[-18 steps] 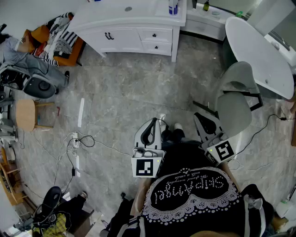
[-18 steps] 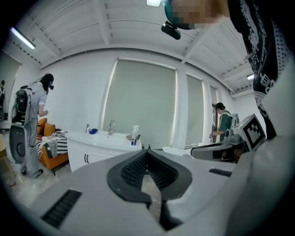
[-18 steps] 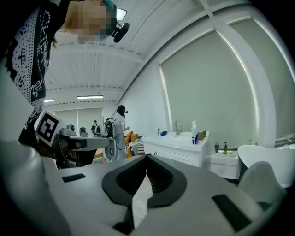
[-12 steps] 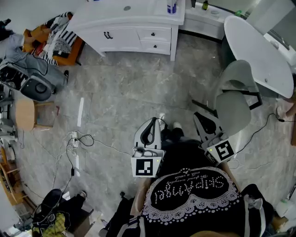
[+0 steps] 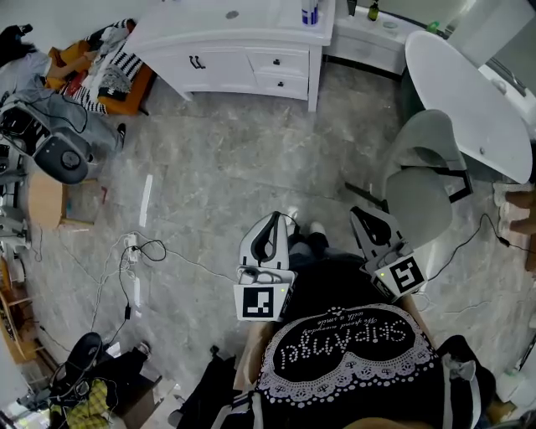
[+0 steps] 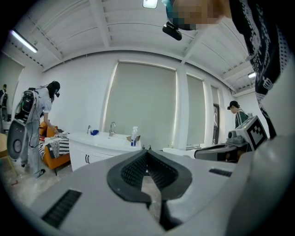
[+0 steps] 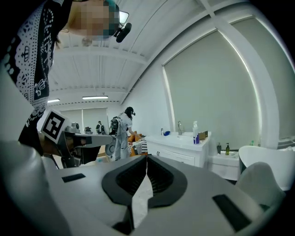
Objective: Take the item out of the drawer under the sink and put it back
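Drawers point(image 5: 281, 64) in the white sink cabinet point(image 5: 209, 40) stand closed, well ahead of both hand-held grippers across the stone floor point(image 5: 218, 167). Their fronts hide whatever lies inside, so the item cannot be seen. A spray bottle point(image 5: 311, 12) stands on the cabinet's top, far ahead of the grippers; the back of that top is cut off at the head view's upper edge. The left hand-held gripper point(image 5: 273, 218) is clenched, its ribbed pads point(image 6: 159, 170) meeting at the tips with nothing between them. The right hand-held gripper point(image 5: 362, 209), near it, is clenched likewise and empty. Both are held close before the person's dark top point(image 5: 343, 352), aimed towards the cabinet.
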